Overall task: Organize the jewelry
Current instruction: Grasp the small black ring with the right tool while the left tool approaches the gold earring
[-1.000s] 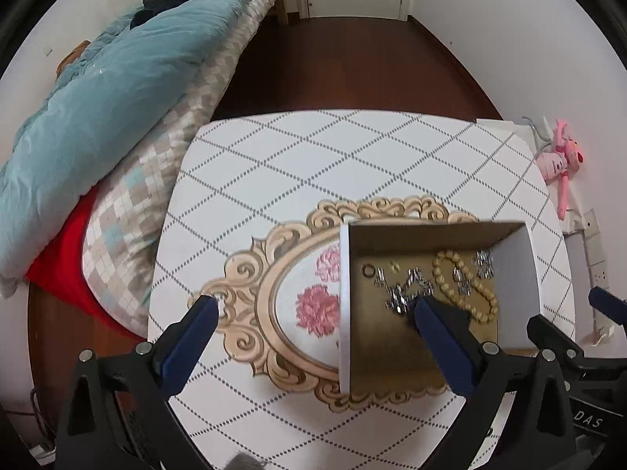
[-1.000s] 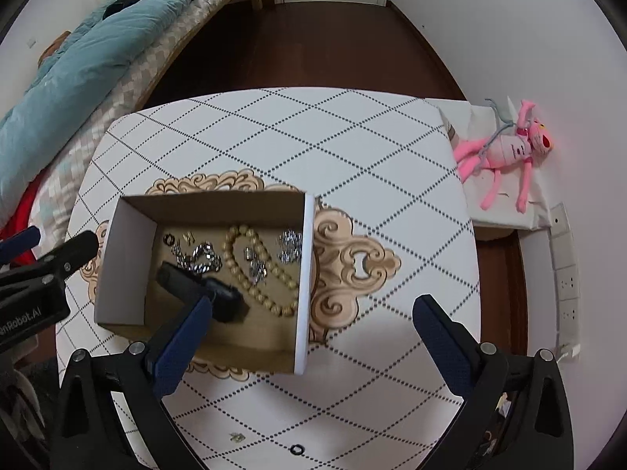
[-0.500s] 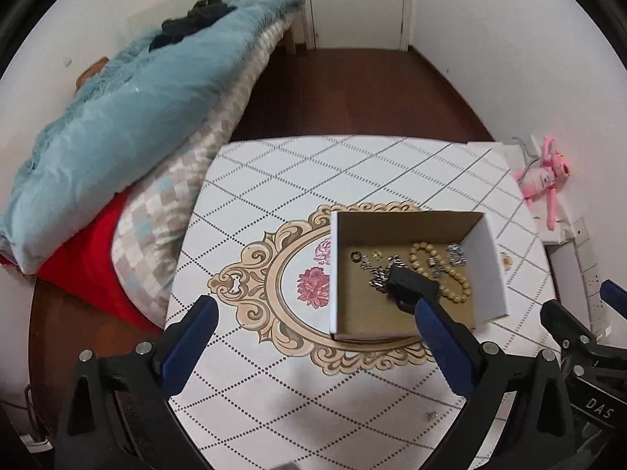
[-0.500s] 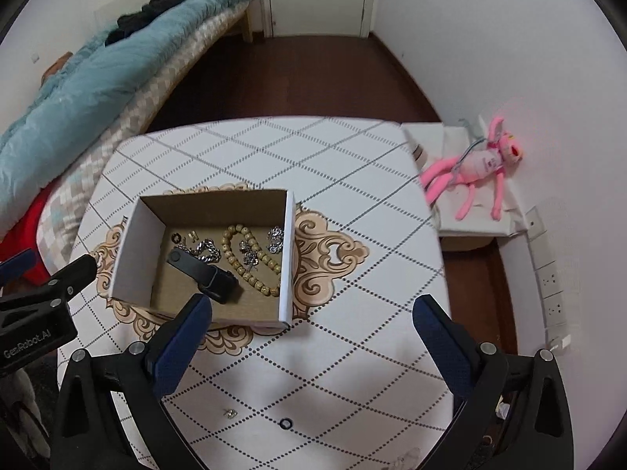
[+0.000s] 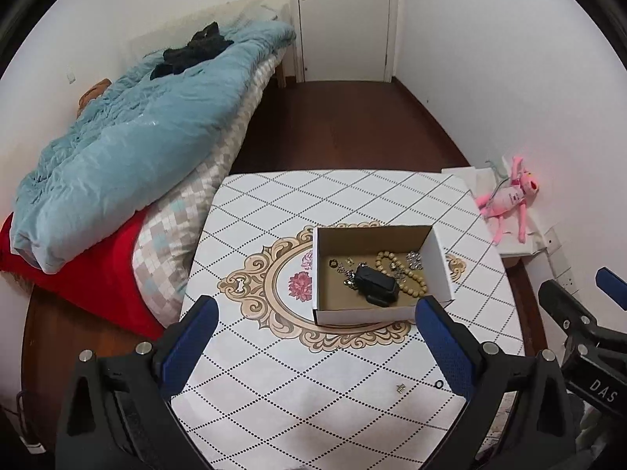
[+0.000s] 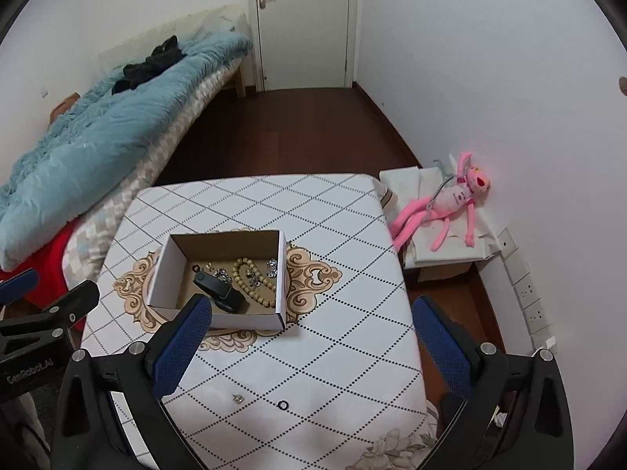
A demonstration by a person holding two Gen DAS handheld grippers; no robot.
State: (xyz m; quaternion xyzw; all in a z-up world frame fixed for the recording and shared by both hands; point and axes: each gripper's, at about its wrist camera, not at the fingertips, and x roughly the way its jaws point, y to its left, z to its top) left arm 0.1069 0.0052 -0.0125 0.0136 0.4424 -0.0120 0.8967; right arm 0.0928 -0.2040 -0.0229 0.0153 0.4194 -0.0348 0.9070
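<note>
A white cardboard box [image 5: 439, 262] [image 6: 164, 270] with a brown inside stands on the patterned table [image 5: 313, 384] [image 6: 337, 211]. It holds a beige bead bracelet [image 5: 407, 270] [image 6: 250, 278], silver pieces [image 5: 413, 260] [image 6: 271, 266], a small black ring [image 5: 332, 263] and a black watch [image 5: 376, 286] [image 6: 221, 291]. A small silver earring [image 5: 400, 387] [image 6: 236, 398] and a black ring [image 5: 438, 384] [image 6: 282, 405] lie loose on the table in front. My left gripper [image 5: 313, 337] and right gripper [image 6: 309, 333] are both open, empty and held high above the table's near edge.
A bed with a teal quilt [image 5: 129, 137] and a red blanket [image 5: 78, 270] touches the table's left side. A pink plush toy [image 6: 450, 199] lies on a low box at the right wall. Dark wood floor and a white door [image 5: 345, 19] lie beyond.
Both grippers have pulled back and up from the box, staying open. The box and the jewelry in it have not moved. The loose earring and ring have come into view.
</note>
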